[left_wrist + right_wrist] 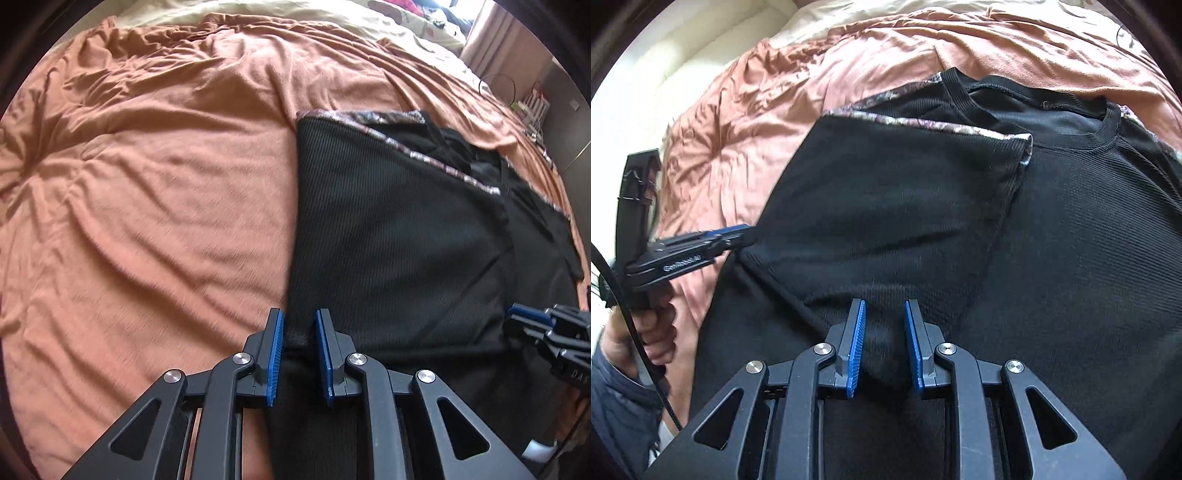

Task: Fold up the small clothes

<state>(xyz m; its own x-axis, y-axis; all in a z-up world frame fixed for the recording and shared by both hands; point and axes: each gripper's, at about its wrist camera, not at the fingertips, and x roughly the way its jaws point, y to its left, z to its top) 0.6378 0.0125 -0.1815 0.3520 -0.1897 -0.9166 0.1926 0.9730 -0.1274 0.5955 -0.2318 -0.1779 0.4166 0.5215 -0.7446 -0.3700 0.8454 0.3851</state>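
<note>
A black ribbed shirt (388, 229) with patterned trim (443, 166) lies on the bed, its left side folded over the body. My left gripper (299, 317) is shut on the shirt's near left edge, with black cloth between its blue pads. In the right wrist view the same shirt (1071, 240) fills the middle, the folded flap (886, 184) on top and the collar at the far side. My right gripper (884, 306) is shut on a bunch of cloth at the near hem. The left gripper (742, 236) pinches the flap's corner there, and the right gripper (517, 321) shows at the far right.
An orange bedspread (147, 184) covers the bed, wrinkled, with wide room left of the shirt. Cream bedding (701, 48) lies at the head. A cluttered bedside unit (532, 107) stands far right. A person's hand (653, 328) holds the left gripper's handle.
</note>
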